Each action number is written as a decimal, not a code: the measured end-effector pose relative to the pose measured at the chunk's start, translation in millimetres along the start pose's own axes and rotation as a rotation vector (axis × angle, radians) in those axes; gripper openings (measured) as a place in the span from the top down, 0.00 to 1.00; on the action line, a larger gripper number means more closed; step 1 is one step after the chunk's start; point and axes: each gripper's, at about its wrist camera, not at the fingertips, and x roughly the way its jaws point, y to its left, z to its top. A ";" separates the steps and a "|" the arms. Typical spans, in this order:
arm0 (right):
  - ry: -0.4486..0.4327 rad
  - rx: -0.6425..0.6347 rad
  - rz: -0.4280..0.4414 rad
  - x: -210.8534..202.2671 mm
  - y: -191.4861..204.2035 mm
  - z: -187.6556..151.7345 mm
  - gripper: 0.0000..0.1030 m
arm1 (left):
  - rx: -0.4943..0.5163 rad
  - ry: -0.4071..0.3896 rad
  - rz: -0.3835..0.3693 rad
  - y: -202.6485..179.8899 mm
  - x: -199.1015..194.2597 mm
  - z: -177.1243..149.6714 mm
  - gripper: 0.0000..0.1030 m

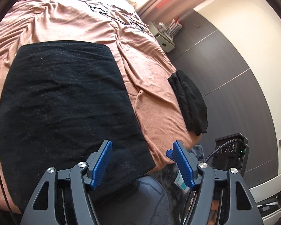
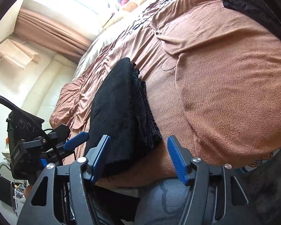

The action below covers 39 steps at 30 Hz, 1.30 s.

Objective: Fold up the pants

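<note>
The black pants lie folded into a flat rectangle on the brown bedspread. My left gripper is open just above their near right corner, its blue pads apart and pressing on nothing. In the right wrist view the same pants show from the side as a stack of layers. My right gripper is open at their near end, with the stack's edge by its left finger and bare bedspread between the pads. One of the left gripper's blue fingers shows at the pants' left side.
A second folded black garment lies at the bed's right edge. A black box-shaped device with a cable stands on the floor beside the bed, and a small bedside cabinet farther back. A person's knee is under the grippers.
</note>
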 end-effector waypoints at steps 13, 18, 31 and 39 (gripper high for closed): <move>0.096 -0.011 0.025 37.9 13.2 -8.4 0.59 | -0.092 -0.080 0.149 67.4 -57.6 -8.9 0.33; 0.075 -0.043 -0.006 48.0 20.1 -2.6 0.92 | -0.144 -0.080 0.181 98.0 -70.6 -17.5 0.33; 0.056 -0.029 -0.152 72.9 13.2 -13.7 0.94 | -0.265 -0.031 0.179 146.5 -55.9 -43.5 0.33; 0.065 -0.046 -0.155 74.0 22.0 -13.2 0.93 | -0.251 -0.052 0.175 140.4 -57.2 -55.3 0.60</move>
